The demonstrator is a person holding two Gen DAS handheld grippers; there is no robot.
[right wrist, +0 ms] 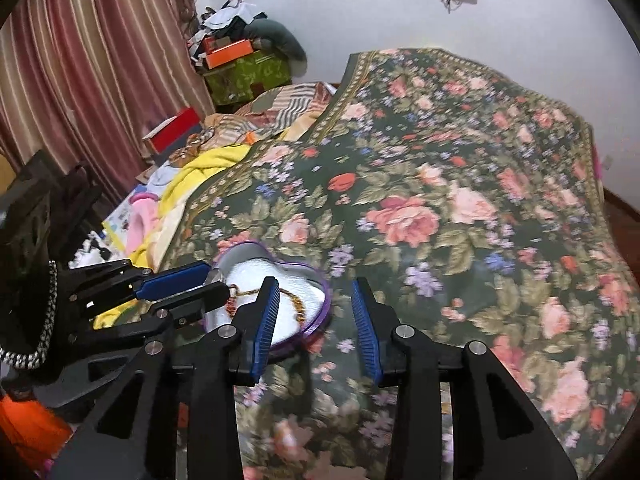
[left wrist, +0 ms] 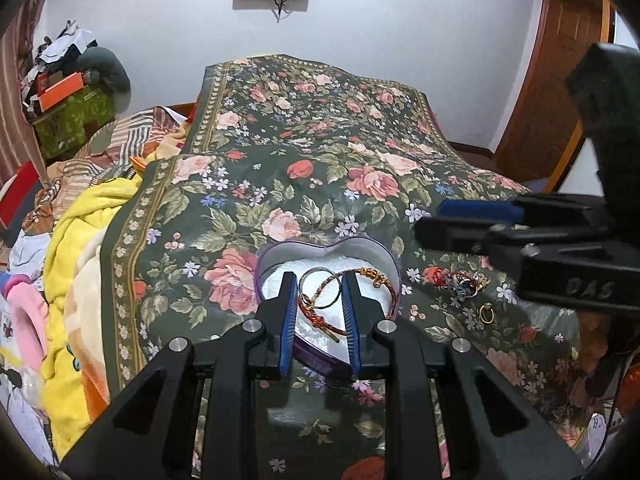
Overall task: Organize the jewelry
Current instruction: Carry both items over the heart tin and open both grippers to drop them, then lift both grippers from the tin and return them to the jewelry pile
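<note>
Dark green floral bedspread (left wrist: pixel 320 168) is carrying the purple heart-shaped tin (left wrist: pixel 264 264), already holding a silver bangle (left wrist: pixel 320 292) and red-gold braided bracelet (left wrist: pixel 372 280). Loose tangled jewelry pile (left wrist: pixel 460 280) and gold ring (left wrist: pixel 486 314) are lying right of the tin. Right gripper (right wrist: pixel 314 308), nearer and spread wide, is hovering empty; left gripper (left wrist: pixel 318 300) is sitting half-spread over the tin, gripping nothing.

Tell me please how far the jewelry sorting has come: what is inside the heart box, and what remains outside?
Partly done. The heart-shaped box already holds a silver bangle and a red-gold braided bracelet. Nothing is in hand: the left gripper is open over the box, and the right gripper is open too. Left on the floral bedspread: a tangled jewelry pile and a gold ring.
</note>
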